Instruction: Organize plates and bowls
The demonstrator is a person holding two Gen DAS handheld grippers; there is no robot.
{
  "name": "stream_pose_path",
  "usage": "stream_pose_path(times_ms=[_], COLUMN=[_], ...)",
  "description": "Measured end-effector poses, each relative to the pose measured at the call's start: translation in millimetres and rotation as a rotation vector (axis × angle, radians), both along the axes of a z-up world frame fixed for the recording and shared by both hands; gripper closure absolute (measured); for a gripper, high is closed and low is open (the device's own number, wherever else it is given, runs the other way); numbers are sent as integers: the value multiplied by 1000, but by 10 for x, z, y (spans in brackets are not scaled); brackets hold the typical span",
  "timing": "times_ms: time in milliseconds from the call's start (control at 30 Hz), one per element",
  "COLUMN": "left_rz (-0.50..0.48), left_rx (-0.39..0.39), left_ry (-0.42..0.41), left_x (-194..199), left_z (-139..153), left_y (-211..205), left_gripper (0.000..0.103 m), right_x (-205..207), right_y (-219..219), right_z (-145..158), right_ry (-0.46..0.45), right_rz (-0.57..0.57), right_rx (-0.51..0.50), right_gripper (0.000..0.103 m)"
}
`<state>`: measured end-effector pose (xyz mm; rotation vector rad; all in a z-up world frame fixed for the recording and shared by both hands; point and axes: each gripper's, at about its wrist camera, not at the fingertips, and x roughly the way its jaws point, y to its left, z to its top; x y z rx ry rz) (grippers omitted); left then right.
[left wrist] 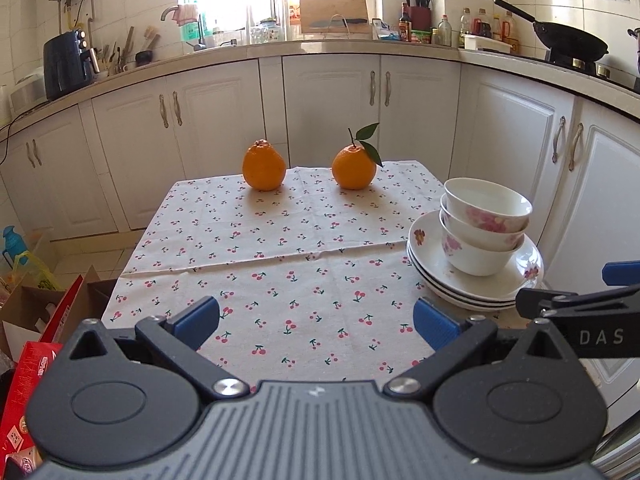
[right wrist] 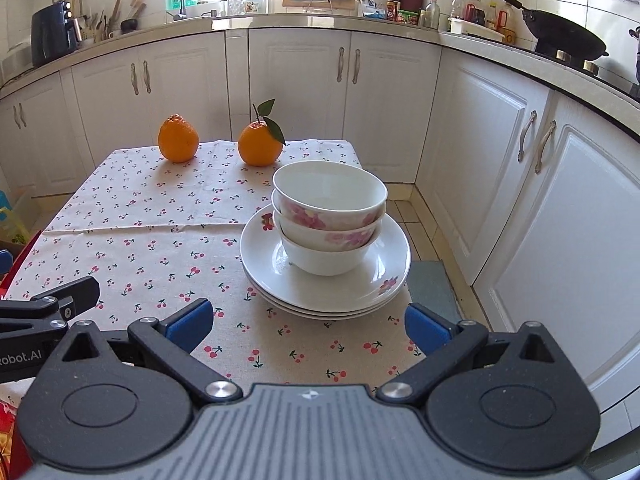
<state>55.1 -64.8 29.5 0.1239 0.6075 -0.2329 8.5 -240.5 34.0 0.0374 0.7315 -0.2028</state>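
Our left gripper (left wrist: 316,322) hangs over bare tablecloth (left wrist: 256,264), jaws apart, empty. Two oranges (left wrist: 263,171) sit at the far edge. Rightward: three bowls (right wrist: 329,216) nested on three stacked plates (right wrist: 325,280), near the table's right edge. Our right gripper (right wrist: 308,326) faces the stack, jaws apart, empty, not touching. Stacking looks finished; we judge little remains.

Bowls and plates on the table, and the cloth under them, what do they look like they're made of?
Bowls: apparently glazed ceramic, glossy white with pink floral prints. Plates: likely the same, with bright glare spots on the rim. Cloth: looks like matte woven cotton or linen, beige with a cherry print and a visible fold crease.
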Motion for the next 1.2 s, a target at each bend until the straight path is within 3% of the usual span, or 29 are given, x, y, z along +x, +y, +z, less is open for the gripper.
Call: stream_pose_path(times_ms=[1200], left_rz=[34], left_rx=[-4], left_ry=[24], left_x=[20], left_z=[-24], left_y=[22], left_gripper=[1], right_x=[-7], right_y=[56], right_z=[20], right_ry=[-8], right_rz=[-1], right_rx=[-24], right_gripper=[0])
